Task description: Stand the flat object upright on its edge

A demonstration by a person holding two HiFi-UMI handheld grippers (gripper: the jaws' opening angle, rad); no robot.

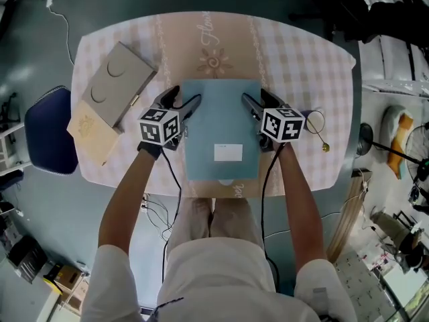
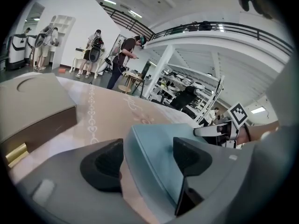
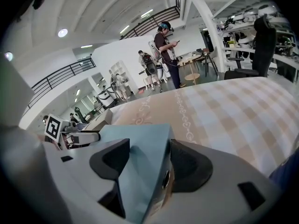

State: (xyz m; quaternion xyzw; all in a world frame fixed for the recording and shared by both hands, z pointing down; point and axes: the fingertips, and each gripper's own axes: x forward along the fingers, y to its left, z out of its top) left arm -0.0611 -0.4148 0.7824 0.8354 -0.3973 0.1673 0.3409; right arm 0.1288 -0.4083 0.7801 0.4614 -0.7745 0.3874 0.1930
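A flat teal box (image 1: pixel 220 129) with a white label lies on the checked tablecloth (image 1: pixel 301 59) at the table's front middle. My left gripper (image 1: pixel 186 98) is at the box's left edge. In the left gripper view the jaws (image 2: pixel 147 160) straddle that edge of the box (image 2: pixel 154 148), one pad over its top and the other beside it, with no clear squeeze. My right gripper (image 1: pixel 255 96) is at the right edge. In the right gripper view its gripper (image 3: pixel 147 164) has both pads against the box (image 3: pixel 140 148), which fills the gap.
A grey box (image 1: pixel 117 79) with two round cutouts lies on a tan box (image 1: pixel 87 129) at the table's left. A small gold trinket on a cord (image 1: pixel 324 146) sits to the right. A blue chair (image 1: pixel 47 129) stands beside the left edge. People stand far off in the hall.
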